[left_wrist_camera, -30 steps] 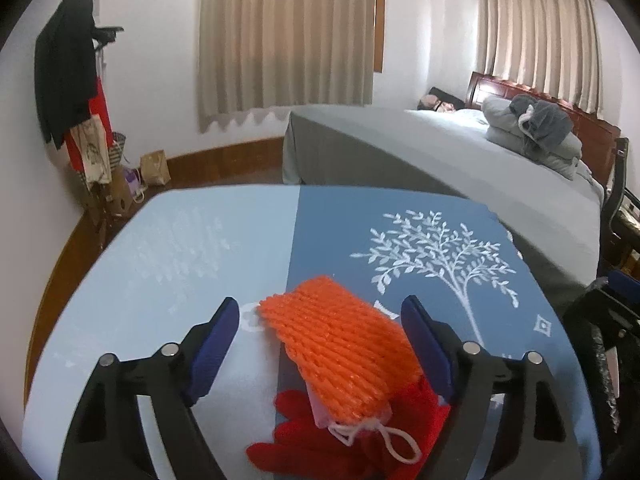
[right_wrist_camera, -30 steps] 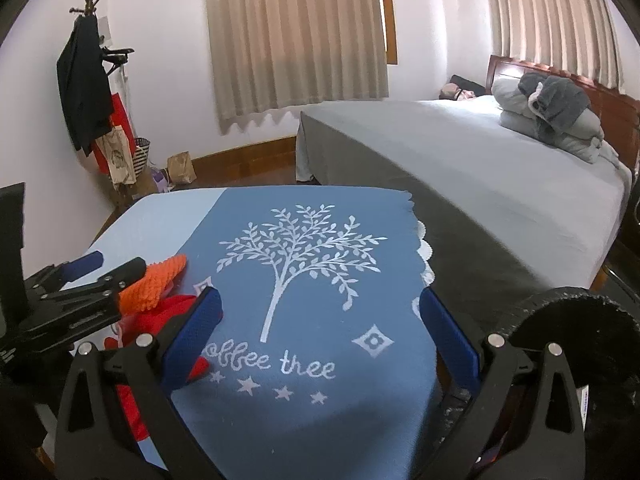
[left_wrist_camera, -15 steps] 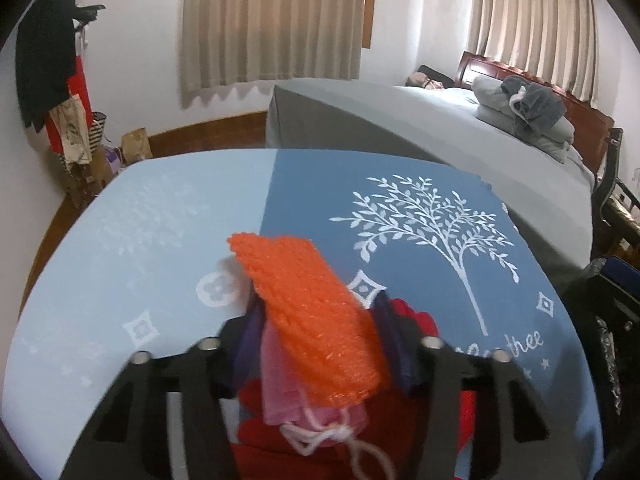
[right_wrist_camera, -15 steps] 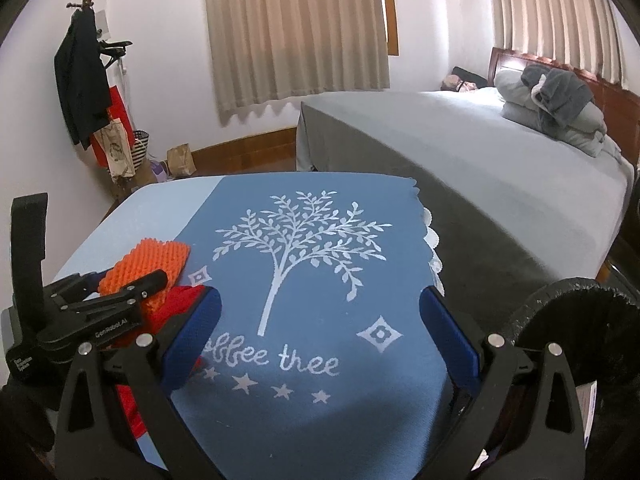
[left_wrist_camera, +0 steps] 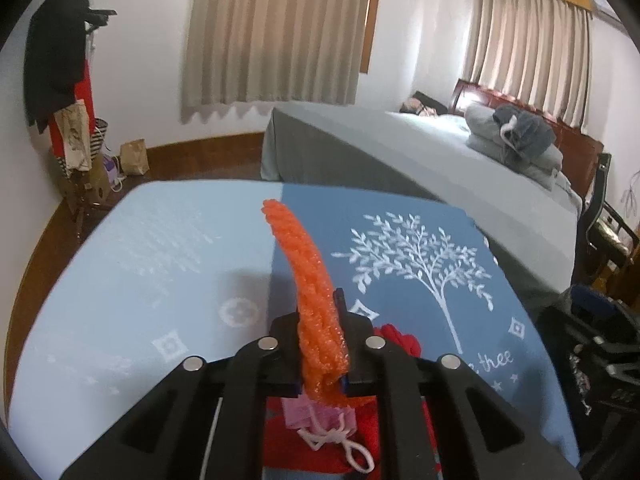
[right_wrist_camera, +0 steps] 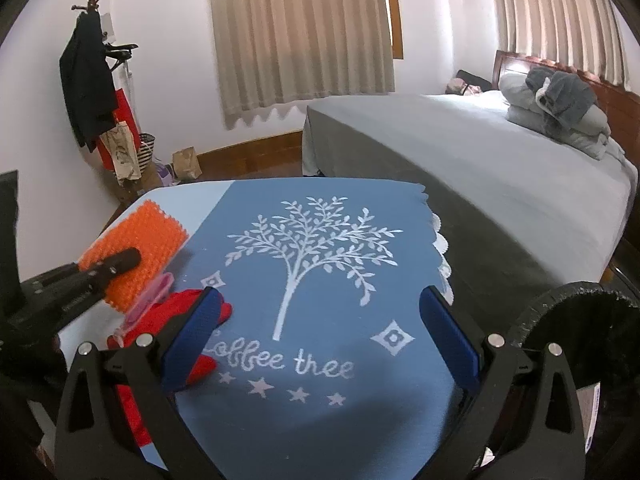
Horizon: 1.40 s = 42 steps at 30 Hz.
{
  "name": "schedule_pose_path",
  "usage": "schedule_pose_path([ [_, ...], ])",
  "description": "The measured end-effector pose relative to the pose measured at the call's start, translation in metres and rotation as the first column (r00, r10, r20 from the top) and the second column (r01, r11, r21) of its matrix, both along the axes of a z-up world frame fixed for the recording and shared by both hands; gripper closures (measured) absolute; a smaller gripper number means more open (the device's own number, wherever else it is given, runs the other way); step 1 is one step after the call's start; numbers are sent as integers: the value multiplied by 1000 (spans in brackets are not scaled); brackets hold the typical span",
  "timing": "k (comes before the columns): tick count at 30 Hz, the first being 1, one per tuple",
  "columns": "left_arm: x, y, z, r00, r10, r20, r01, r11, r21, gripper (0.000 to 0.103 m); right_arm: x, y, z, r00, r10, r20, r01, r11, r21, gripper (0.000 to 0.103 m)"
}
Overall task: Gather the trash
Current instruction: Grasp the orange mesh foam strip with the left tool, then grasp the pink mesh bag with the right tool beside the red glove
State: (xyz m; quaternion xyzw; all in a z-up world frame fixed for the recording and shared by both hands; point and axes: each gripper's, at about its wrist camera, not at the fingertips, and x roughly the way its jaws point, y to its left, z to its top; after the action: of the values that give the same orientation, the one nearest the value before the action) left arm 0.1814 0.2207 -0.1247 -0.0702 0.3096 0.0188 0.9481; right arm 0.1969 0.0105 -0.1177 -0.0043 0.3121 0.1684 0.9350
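Note:
My left gripper point(left_wrist_camera: 320, 344) is shut on an orange foam net sleeve point(left_wrist_camera: 308, 276), which stands edge-on and lifted above the table. A pink wrapper with a white string point(left_wrist_camera: 324, 424) hangs under it. From the right wrist view the orange sleeve point(right_wrist_camera: 136, 252) is held at the left by the left gripper point(right_wrist_camera: 116, 268), above a red crumpled piece point(right_wrist_camera: 176, 320) lying on the blue tablecloth point(right_wrist_camera: 320, 280). My right gripper point(right_wrist_camera: 316, 344) is open and empty over the cloth's front part.
A black-lined trash bin point(right_wrist_camera: 576, 340) stands at the table's right edge; it also shows in the left wrist view point(left_wrist_camera: 592, 360). A grey bed point(right_wrist_camera: 480, 168) lies behind the table. A coat stand point(right_wrist_camera: 92, 92) is at the left wall.
My left gripper closed on the orange sleeve and lifted it, turning it edge-on. The right gripper stayed open and nearly still.

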Motion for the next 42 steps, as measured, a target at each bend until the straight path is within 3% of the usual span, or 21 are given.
schedule_pose_path([
  [9,-32,27,15,998,56,29,-56,998,0,91,-12,26,1,999,43,-4,-43,999,17,6],
  [21,-64,45,1,995,100,-1,-100,994,47,91,-27,70,-3,992,120,-23,-120,993,14,7],
  [33,-85,80,-4,986,169,0,-169,984,58,91,-29,138,-7,969,243,-53,-243,970,12,27],
  [41,-89,87,-8,983,181,-7,-181,983,45,91,-18,166,-29,957,264,-118,-271,962,-43,40],
  [42,-89,88,-8,983,182,-8,-181,983,42,91,-17,167,-33,956,266,-128,-274,960,-51,45],
])
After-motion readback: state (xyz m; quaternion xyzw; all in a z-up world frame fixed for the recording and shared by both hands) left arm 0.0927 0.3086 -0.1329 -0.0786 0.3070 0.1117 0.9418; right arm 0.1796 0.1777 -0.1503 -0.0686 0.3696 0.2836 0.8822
